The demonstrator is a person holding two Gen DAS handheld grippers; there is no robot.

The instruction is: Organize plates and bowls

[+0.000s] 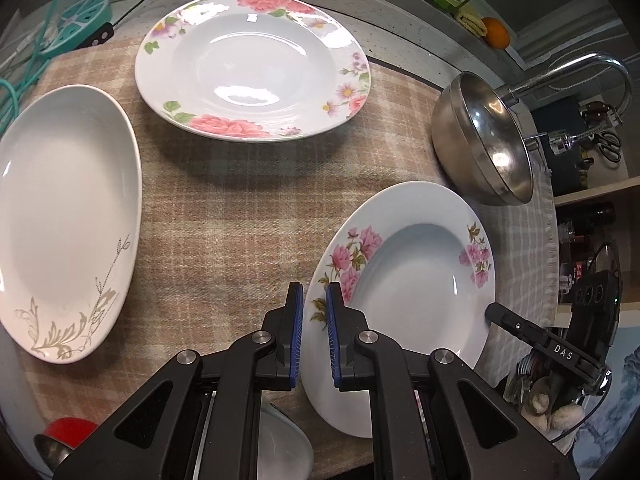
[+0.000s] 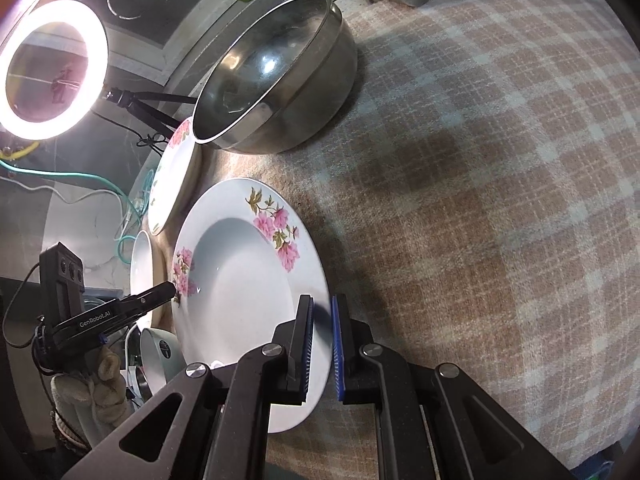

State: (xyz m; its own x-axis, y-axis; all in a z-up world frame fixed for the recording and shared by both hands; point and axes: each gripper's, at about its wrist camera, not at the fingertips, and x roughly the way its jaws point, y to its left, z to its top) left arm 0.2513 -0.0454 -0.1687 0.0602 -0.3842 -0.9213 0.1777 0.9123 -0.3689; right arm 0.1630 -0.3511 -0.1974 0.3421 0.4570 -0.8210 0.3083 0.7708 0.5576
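**Barely begun — both grippers clamped on one plate**

So far we have hold of a single piece: the pink-flowered plate (image 1: 408, 280), which sits near the right edge of the checked cloth (image 1: 240, 216). Our left gripper (image 1: 316, 308) is pinched shut on its near-left rim, and our right gripper (image 2: 320, 320) is closed on the opposite rim, blue pads on either side of the edge. Whether the plate is lifted clear of the cloth or only tilted on it, we cannot tell.

Just behind it stands the steel bowl (image 1: 480, 144), close to the plate's far rim but apart from it. Further off across the cloth lies the rose-rimmed plate (image 1: 252, 64), and to the left the white oval dish (image 1: 68, 216) with its gold leaf pattern — each on its own, well apart. A small white bowl (image 2: 158, 356) shows at the near edge, partly hidden by the grippers.

Nothing is stacked yet, as far as we can see. We judge the task to be at its start: this plate needs a destination, and every other piece remains to be gathered.
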